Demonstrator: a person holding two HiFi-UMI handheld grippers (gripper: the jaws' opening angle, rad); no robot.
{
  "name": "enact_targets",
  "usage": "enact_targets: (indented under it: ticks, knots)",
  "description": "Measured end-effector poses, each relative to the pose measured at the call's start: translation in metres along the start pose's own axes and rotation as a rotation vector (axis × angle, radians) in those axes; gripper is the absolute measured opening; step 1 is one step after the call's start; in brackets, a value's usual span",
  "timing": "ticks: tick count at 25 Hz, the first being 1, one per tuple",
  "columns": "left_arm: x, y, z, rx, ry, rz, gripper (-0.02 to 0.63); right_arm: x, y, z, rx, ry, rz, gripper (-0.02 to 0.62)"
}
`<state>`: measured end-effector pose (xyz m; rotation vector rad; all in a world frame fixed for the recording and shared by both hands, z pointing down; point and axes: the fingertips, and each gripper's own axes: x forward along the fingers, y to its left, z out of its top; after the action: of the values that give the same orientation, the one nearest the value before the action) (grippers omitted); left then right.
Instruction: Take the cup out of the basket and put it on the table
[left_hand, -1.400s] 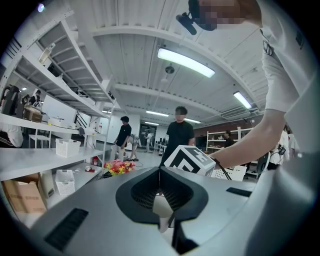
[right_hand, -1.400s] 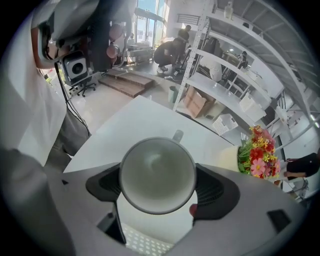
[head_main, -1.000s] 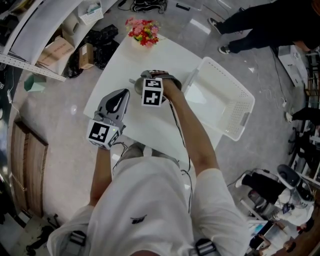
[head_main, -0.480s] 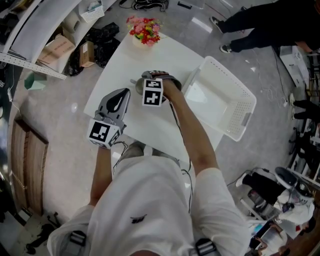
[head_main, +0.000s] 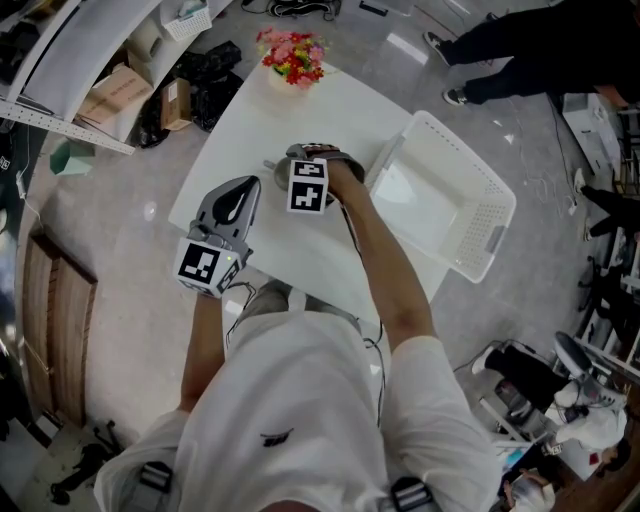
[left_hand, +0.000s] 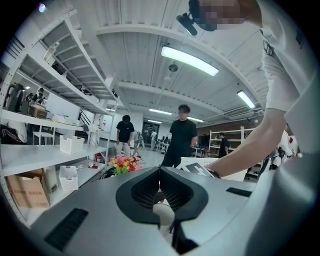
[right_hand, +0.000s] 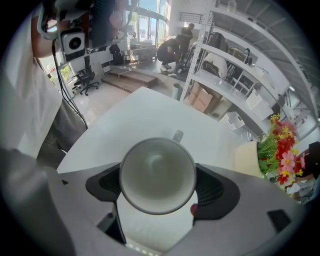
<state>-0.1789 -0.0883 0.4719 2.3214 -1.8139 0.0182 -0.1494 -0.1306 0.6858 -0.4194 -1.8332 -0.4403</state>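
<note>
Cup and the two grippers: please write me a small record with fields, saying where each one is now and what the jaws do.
cup: upright, mouth up, outside the basket, over the table
cup contact with table: cannot tell
right gripper: jaws shut on the cup's sides
left gripper: jaws together, nothing between them, near the table's edge
basket: white, empty, on the person's right of the cup
flowers: at the table's far edge
</note>
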Motion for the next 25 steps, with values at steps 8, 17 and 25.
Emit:
enact_targets:
  ticks: [8, 17, 25]
  knots:
    - [0.0022, -0.0019, -0.0048, -0.001, 0.010, 0.000, 0.012, 0.0050, 0.0022, -0.0008, 0.005, -0.011, 0.011, 0.422]
    - [0.0029, -0.0040, -0.0034, 0.004, 0.012, -0.002, 0.012, 0.0084, 0.0037, 0.0007, 0.033, -0.043, 0.029, 0.422]
    - [0.0026, -0.0035, -0.0022, 0.004, 0.014, -0.002, 0.012, 0.0081, 0.0027, 0.0017, 0.043, -0.054, 0.033, 0.422]
